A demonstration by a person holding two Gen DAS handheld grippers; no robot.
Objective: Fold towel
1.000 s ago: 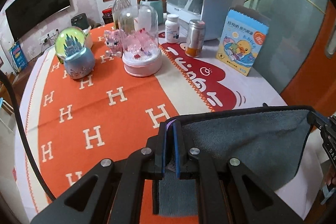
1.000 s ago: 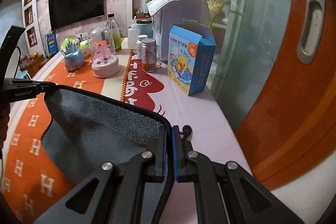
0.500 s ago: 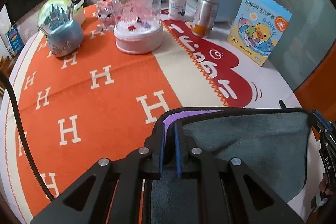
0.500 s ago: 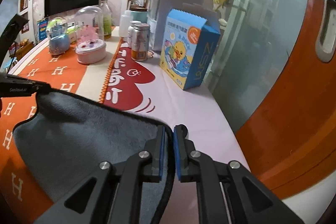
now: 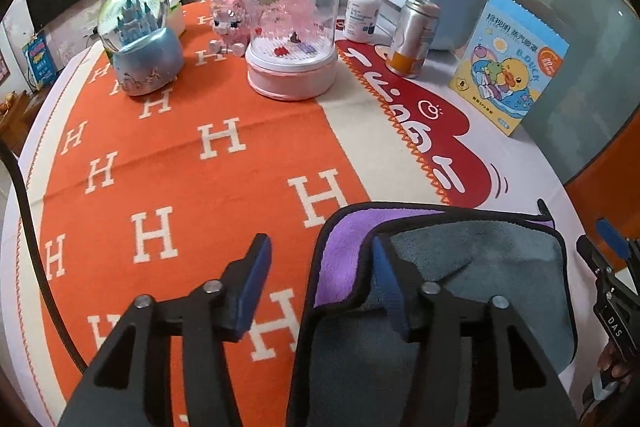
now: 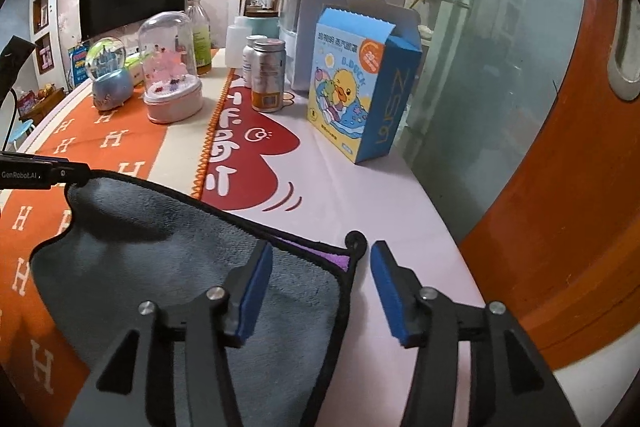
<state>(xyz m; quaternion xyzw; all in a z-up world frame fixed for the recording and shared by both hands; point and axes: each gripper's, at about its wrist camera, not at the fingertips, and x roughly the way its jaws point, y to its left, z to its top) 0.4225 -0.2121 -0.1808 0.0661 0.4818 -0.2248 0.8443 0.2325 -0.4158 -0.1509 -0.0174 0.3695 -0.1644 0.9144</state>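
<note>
towel (image 5: 480, 267) plush grey, purple underside, black-bound rounded corners

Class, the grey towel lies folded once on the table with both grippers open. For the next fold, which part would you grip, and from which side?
Probably the towel's left edge, where the grey layer curls back off the purple underside. Approach with the left gripper low from the left side: that lifted, black-trimmed lip lets one of the fingers slide under both layers.

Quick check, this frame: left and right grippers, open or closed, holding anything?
Left gripper: open, holding nothing; one finger lies on the towel.
Right gripper: open, holding nothing; towel corner lies between its fingers.
</note>
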